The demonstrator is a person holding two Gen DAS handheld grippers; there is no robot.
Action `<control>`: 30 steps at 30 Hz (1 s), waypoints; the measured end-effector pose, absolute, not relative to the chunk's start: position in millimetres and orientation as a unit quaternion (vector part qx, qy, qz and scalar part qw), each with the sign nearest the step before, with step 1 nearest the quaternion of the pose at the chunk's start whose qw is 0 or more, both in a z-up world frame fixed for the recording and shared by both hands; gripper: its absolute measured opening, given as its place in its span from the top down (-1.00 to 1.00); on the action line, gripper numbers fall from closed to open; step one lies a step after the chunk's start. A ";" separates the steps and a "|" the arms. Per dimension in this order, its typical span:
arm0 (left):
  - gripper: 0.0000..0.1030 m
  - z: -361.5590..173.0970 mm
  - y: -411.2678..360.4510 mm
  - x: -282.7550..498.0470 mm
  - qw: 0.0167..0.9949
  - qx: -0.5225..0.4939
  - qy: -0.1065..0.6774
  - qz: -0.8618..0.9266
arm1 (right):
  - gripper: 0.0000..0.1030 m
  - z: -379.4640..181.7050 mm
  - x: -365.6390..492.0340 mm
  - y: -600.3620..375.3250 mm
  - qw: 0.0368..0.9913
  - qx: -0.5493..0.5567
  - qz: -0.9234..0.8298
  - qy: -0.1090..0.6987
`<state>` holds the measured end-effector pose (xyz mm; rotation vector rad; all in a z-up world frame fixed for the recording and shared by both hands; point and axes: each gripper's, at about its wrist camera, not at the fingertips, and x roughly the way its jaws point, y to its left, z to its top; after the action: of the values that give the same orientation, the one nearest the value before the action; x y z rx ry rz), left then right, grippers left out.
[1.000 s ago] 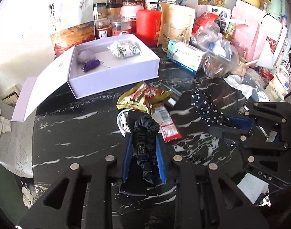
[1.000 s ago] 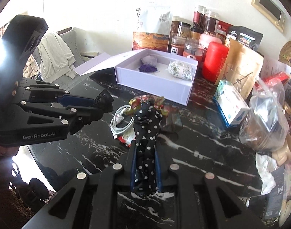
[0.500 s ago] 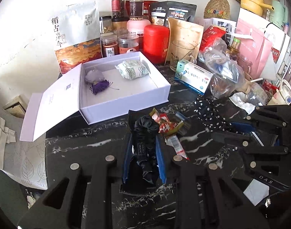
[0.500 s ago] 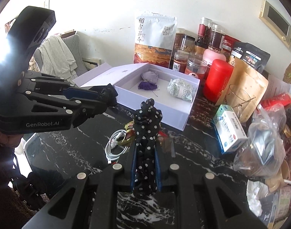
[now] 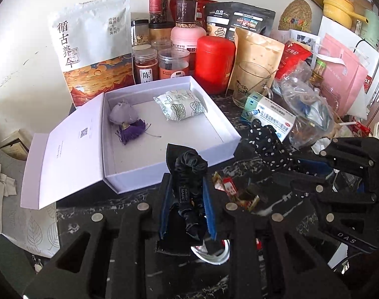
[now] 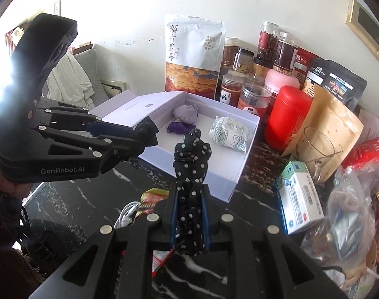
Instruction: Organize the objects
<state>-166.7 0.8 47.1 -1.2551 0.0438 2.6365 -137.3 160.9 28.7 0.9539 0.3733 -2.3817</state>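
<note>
My left gripper [image 5: 188,174] is shut on a black scrunchie [image 5: 189,174] and holds it at the near wall of the open white box [image 5: 224,127]. My right gripper [image 6: 190,191] is shut on a black polka-dot scrunchie [image 6: 191,164] just in front of the same box [image 6: 241,172]. The box holds a purple tassel sachet [image 5: 126,122] and a green-patterned packet [image 5: 180,104]. The left gripper shows in the right wrist view [image 6: 147,134], its tip over the box's left edge. The polka-dot scrunchie shows in the left wrist view [image 5: 269,142], right of the box.
Jars, a red canister [image 5: 214,62], a tall white pouch [image 5: 94,44] and bags crowd the wall behind the box. A medicine carton [image 6: 298,199], a glass mug [image 5: 254,84] and plastic bags lie right. Snack wrappers [image 5: 234,191] and a white cable [image 6: 126,216] lie on the black marble table.
Both grippers have risen and moved forward toward the box with their scrunchies. The wrappers and cable now lie below and behind the fingertips.
</note>
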 end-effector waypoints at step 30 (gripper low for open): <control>0.56 42.2 -63.5 -335.6 0.057 -0.400 -0.006 0.915 | 0.70 26.3 -284.3 117.2 0.290 0.334 -0.887 0.134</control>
<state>-335.6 -63.5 42.2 -1.2118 -0.0178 2.7740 -284.3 117.2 26.3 0.8920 0.3573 -2.3653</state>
